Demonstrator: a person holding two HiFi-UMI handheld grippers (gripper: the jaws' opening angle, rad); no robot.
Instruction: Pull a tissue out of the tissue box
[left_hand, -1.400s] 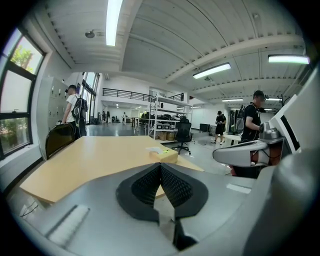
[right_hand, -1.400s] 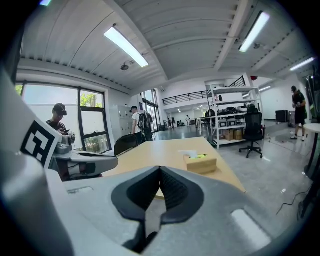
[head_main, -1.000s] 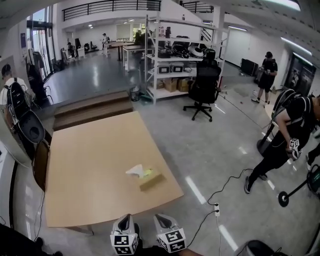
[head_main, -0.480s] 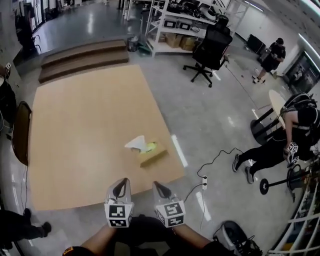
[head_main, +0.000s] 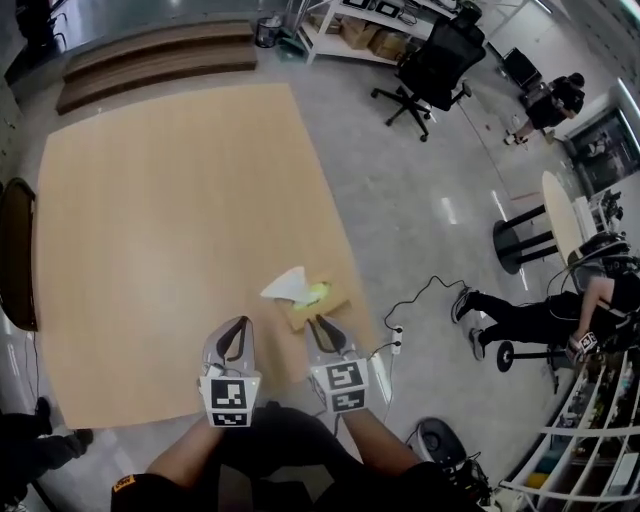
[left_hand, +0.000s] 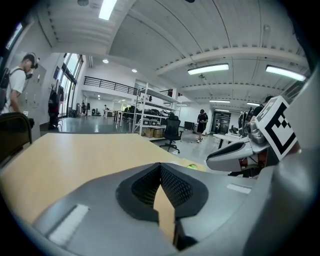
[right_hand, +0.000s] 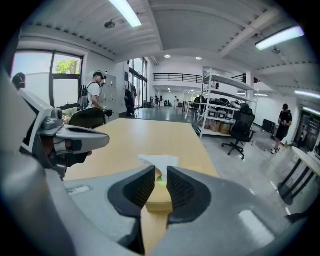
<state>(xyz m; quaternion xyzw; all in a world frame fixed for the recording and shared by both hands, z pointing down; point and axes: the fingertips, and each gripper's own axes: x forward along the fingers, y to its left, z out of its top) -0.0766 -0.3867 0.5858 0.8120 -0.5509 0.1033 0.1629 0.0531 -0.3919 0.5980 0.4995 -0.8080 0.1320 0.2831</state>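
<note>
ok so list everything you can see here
table: one, light wood, centre
tissue box: one, tan, by the table's right edge
tissue: one, white, sticking out of the tissue box
office chair: one, black, floor far right
steps: one set, wood, beyond the table
cable: one, black, floor right of the table
people: three, two in black at right, one in white far left
left gripper: grey, jaws together, empty
right gripper: grey, jaws opening, nothing between, just short of the tissue box
</note>
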